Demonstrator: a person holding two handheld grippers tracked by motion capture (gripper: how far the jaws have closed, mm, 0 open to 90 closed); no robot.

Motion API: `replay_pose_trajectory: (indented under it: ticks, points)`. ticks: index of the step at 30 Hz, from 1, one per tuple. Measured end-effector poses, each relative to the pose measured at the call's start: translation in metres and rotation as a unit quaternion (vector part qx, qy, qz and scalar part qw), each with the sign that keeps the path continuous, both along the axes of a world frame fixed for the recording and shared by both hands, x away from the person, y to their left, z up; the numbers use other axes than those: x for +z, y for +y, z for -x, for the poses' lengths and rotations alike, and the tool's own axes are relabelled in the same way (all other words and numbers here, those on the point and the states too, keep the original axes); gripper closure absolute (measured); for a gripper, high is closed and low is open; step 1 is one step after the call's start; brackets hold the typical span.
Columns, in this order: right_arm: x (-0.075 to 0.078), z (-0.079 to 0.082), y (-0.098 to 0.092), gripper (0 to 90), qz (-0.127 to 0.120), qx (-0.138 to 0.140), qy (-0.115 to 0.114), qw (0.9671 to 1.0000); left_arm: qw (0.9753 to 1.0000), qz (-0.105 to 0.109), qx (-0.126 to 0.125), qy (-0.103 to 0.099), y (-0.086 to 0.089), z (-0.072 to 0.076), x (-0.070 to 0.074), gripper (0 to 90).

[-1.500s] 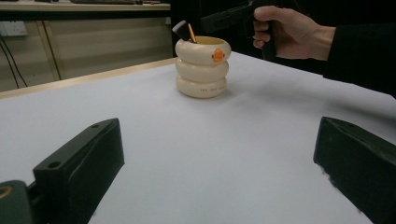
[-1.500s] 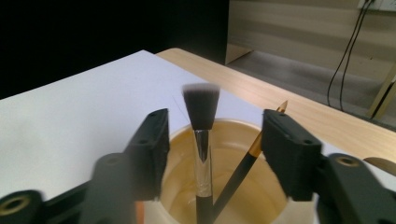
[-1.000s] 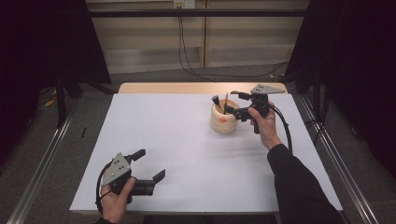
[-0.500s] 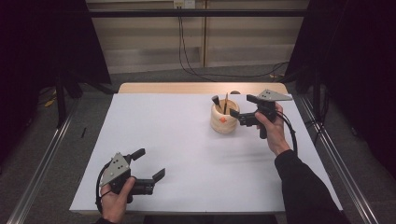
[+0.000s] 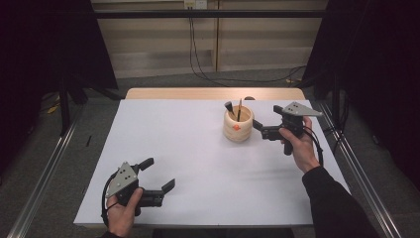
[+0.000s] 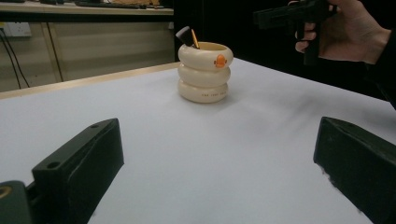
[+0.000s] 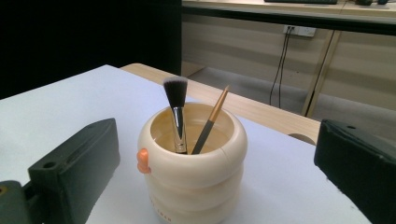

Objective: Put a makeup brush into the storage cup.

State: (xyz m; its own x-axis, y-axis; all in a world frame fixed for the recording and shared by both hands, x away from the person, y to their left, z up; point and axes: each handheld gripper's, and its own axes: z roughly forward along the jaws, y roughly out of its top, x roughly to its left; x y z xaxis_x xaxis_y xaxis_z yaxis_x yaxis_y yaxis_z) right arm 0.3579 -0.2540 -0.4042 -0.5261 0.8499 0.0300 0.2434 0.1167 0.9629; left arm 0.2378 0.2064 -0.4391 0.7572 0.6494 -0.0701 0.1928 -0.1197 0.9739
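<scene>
My right gripper [image 5: 258,127], jaws apart and empty, sits just beside the cream ringed pot [image 5: 237,126] holding a makeup brush [image 7: 176,109] and pencil [image 7: 209,120]; left gripper [image 5: 157,174] open near the table's front edge.

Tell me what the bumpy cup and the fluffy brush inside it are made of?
The cup looks like cream ceramic or hard plastic: smooth, with a soft shine on its stacked rings; which one can't be told. The brush seems to have soft dark bristles with pale tips, a shiny metal collar and a dark handle, perhaps wood or plastic.
</scene>
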Motion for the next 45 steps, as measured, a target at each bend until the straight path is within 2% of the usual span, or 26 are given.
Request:
replay_pose_trajectory:
  ticks: [2, 4, 12, 13, 19, 22, 26, 28, 32, 34, 38, 45]
  points:
    - [0.000, 0.007, -0.002, 0.0, 0.001, -0.006, -0.004, 1.0000, 1.0000, -0.002, 0.002, -0.001, 0.001, 0.000, 0.000, 1.4]
    - [-0.001, 0.012, -0.004, 0.0, -0.004, -0.010, 0.002, 0.9999, 1.0000, 0.000, 0.002, -0.001, 0.000, 0.000, 0.000, 1.4]
    - [-0.004, 0.031, -0.012, 0.0, 0.014, -0.028, -0.008, 0.9995, 1.0000, 0.000, 0.003, 0.000, 0.000, 0.000, 0.000, 1.4]
    - [-0.005, 0.034, -0.013, 0.0, 0.005, -0.033, -0.010, 0.9994, 1.0000, 0.002, 0.004, -0.001, 0.000, 0.001, 0.000, 1.4]
    - [-0.010, 0.056, -0.022, 0.0, -0.002, -0.039, 0.002, 0.9993, 1.0000, -0.004, 0.002, -0.003, 0.001, 0.001, 0.000, 1.4]
    - [-0.013, 0.064, -0.026, 0.0, -0.001, -0.045, 0.002, 0.9990, 0.9999, 0.012, 0.007, -0.002, -0.001, 0.001, 0.000, 1.5]
    - [-0.016, 0.077, -0.034, 0.0, -0.004, -0.047, 0.009, 0.9988, 0.9998, 0.016, 0.010, 0.000, -0.001, 0.002, 0.000, 1.5]
    - [-0.019, 0.084, -0.038, 0.0, 0.000, -0.050, 0.013, 0.9987, 1.0000, 0.003, 0.004, -0.005, 0.001, 0.001, 0.001, 1.5]
    - [-0.025, 0.098, -0.048, 0.0, 0.000, -0.055, 0.019, 0.9983, 1.0000, 0.000, 0.009, -0.003, 0.001, 0.002, 0.001, 1.4]
    - [-0.027, 0.105, -0.050, 0.0, 0.002, -0.060, 0.018, 0.9980, 0.9998, 0.013, 0.016, 0.000, 0.000, 0.002, 0.000, 1.3]
    - [-0.029, 0.119, -0.052, 0.0, 0.005, -0.061, 0.020, 0.9979, 0.9998, 0.012, 0.016, -0.002, 0.001, 0.002, 0.000, 1.3]
    - [-0.032, 0.135, -0.056, 0.0, 0.001, -0.072, 0.019, 0.9973, 0.9998, 0.015, 0.013, -0.002, 0.001, 0.003, 0.001, 1.3]
